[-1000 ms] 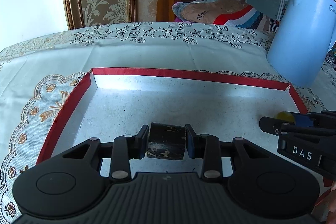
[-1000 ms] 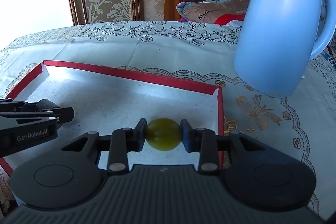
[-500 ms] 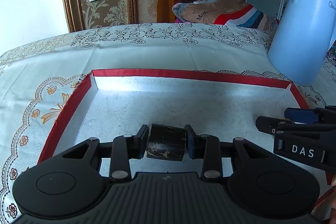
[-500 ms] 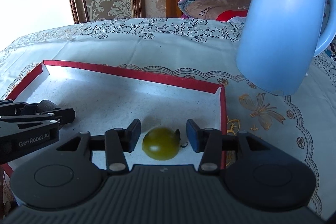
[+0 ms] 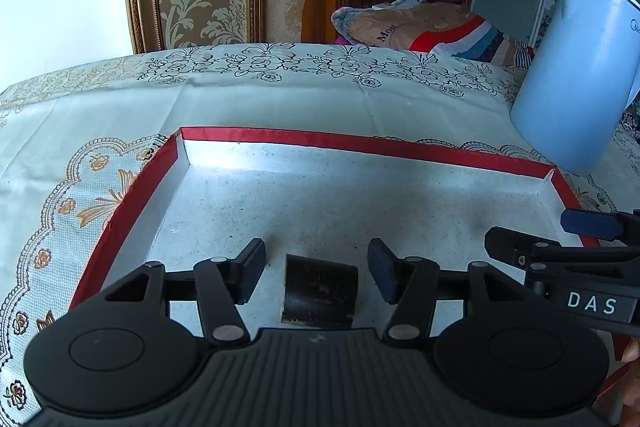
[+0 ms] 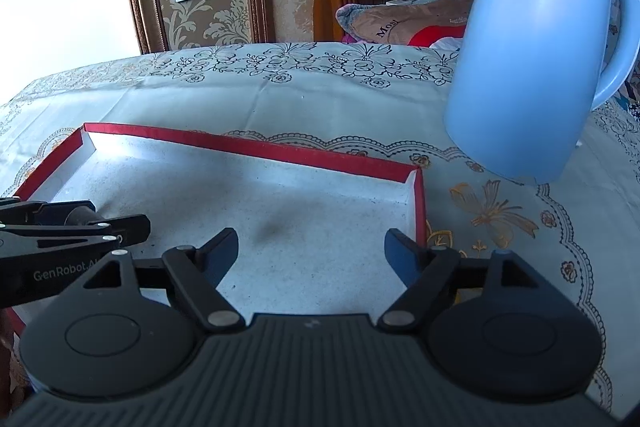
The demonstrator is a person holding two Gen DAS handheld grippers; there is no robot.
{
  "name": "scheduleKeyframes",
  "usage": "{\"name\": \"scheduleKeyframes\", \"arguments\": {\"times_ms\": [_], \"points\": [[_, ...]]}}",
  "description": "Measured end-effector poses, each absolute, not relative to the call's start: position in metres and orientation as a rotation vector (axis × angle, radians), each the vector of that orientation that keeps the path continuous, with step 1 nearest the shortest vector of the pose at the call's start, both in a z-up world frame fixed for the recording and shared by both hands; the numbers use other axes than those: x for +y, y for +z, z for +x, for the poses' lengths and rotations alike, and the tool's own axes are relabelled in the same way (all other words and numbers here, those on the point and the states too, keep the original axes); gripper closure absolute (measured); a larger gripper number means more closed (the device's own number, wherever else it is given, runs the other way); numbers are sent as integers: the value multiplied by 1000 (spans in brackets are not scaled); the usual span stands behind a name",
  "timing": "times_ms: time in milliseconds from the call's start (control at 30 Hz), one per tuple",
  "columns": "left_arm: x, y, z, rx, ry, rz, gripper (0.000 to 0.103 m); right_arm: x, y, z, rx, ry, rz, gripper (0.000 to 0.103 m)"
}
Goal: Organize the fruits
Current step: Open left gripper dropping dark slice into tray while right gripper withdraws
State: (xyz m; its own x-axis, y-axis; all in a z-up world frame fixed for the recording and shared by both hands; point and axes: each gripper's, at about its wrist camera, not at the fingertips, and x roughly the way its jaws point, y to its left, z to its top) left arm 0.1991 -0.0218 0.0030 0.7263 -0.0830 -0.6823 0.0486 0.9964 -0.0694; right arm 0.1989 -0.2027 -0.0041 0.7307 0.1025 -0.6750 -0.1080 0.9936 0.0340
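Red-rimmed, the shallow tray holds one dark cut chunk of fruit on its speckled white floor at 6 o'clock, lying free between the parted fingers of the left gripper. At 3 o'clock the right gripper hangs spread wide over bare tray floor, with the blue kettle on the tablecloth at 1 o'clock

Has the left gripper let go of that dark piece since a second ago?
Yes. The left gripper has opened; its fingers stand apart from the dark piece, which lies on the tray floor.
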Motion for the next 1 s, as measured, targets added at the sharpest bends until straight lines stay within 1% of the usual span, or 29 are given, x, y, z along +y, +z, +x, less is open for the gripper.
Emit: {"name": "scheduleKeyframes", "arguments": {"times_ms": [100,300,1000], "points": [[-17,3,199,756,-69,-84,45,-202,-1,195,721,109,-15,10],[-11,5,194,749,-62,-109,45,-202,2,189,703,113,-11,7],[-14,25,137,590,-36,-34,44,-208,8,161,660,124,16,1]]}}
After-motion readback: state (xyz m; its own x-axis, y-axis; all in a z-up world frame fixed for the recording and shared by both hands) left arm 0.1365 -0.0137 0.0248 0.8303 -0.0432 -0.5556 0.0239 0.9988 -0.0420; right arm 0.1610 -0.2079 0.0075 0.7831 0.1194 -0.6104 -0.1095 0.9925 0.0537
